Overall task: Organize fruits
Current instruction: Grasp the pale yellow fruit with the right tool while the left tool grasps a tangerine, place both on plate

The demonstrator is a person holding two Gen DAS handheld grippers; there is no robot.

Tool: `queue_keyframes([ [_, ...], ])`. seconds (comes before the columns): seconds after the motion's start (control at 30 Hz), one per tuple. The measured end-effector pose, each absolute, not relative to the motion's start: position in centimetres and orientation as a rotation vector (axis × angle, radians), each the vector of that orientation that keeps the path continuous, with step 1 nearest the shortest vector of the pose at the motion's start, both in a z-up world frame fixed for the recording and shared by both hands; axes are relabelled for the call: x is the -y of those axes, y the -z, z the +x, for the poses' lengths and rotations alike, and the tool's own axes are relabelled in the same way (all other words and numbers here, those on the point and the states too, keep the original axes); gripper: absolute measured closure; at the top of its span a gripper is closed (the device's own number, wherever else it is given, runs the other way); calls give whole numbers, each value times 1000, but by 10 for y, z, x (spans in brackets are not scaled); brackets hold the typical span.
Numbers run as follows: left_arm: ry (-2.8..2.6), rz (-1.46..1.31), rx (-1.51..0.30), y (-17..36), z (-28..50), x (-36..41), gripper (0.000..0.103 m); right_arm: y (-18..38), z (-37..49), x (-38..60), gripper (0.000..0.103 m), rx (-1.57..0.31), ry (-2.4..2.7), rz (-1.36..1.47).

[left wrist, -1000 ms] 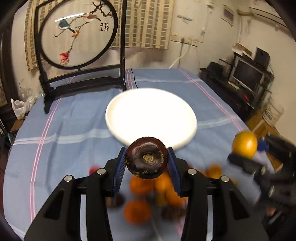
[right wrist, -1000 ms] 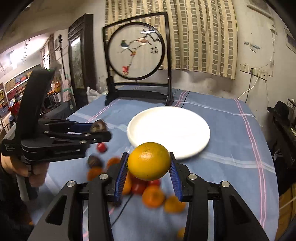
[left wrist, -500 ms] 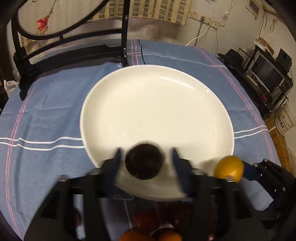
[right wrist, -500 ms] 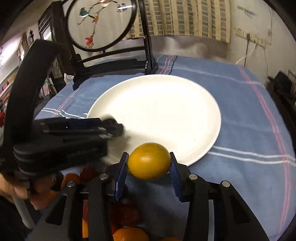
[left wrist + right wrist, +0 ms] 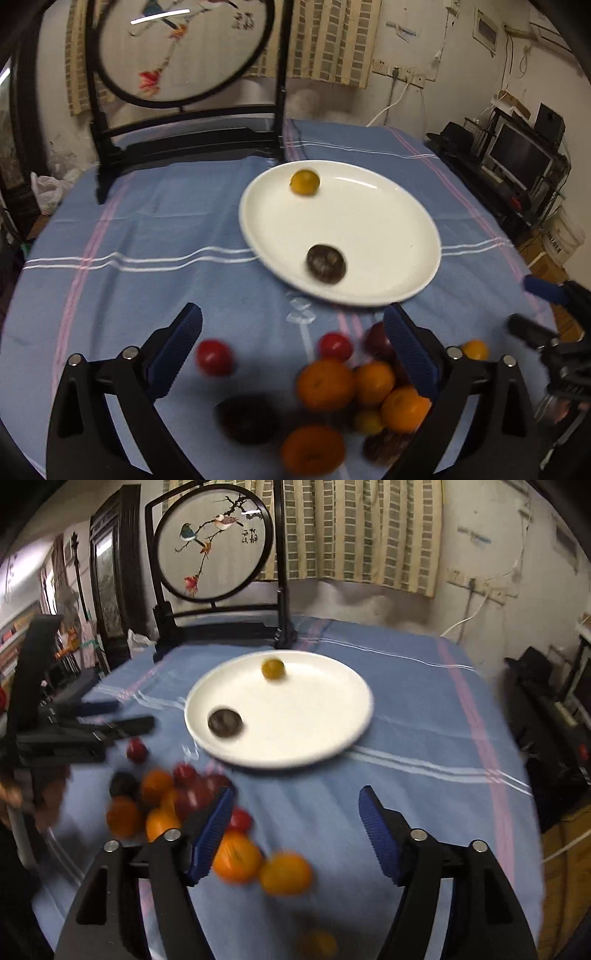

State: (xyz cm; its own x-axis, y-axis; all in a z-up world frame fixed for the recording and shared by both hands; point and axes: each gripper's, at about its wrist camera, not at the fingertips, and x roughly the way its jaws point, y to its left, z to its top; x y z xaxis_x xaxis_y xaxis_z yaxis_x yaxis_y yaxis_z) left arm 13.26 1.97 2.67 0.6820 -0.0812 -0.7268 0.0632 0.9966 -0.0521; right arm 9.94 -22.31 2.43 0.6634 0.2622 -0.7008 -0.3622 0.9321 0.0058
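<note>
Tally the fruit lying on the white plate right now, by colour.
Yellow-orange fruit: 1
Dark brown fruit: 1
Total on the white plate: 2

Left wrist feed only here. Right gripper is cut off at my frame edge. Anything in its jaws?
Observer: No. The right gripper is empty. Its jaws are opening, and only blue tablecloth shows between them.
Operator: Fruit close to it?
Observer: Two oranges lie on the cloth right beside its jaws, on the pile side.
Operator: And my gripper from outside?
Observer: The left gripper is beside the white plate but apart from it. A red fruit sits just below it in that view. Its jaws are opening, with nothing between them.
</note>
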Motion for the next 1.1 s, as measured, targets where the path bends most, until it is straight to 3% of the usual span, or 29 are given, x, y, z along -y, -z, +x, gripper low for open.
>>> queue_keyframes([
  [0.23, 12, -101, -835, -6, 77, -57, 5, 17, 49, 255, 30, -869, -287, -133],
  [0.27, 8, -117, -848, -2, 72, -60, 5, 23, 44, 255, 42, -878, -287, -141],
  [0.3, 6, -137, -864, 4, 66, -64, 5, 28, 41, 253, 66, -880, -287, -149],
  [0.33, 7, -148, -879, 8, 62, -66, 5, 35, 42, 253, 70, -897, -272, -148],
  [0.5, -1, -146, -924, 25, 43, -65, 5, 54, 52, 255, 64, -956, -248, -65],
  [0.53, -4, -140, -932, 27, 40, -65, 5, 54, 52, 252, 66, -955, -246, -73],
  [0.57, -5, -138, -938, 29, 39, -65, 5, 53, 51, 251, 75, -945, -253, -71],
  [1.0, 58, -1, -963, 40, 49, -22, 6, 39, 27, 226, 75, -882, -453, -28],
  [1.07, 79, -11, -982, 42, 53, -17, 17, 37, 23, 222, 75, -876, -485, -33],
  [1.1, 94, -17, -1002, 45, 57, -14, 31, 37, 21, 221, 75, -873, -500, -35],
])
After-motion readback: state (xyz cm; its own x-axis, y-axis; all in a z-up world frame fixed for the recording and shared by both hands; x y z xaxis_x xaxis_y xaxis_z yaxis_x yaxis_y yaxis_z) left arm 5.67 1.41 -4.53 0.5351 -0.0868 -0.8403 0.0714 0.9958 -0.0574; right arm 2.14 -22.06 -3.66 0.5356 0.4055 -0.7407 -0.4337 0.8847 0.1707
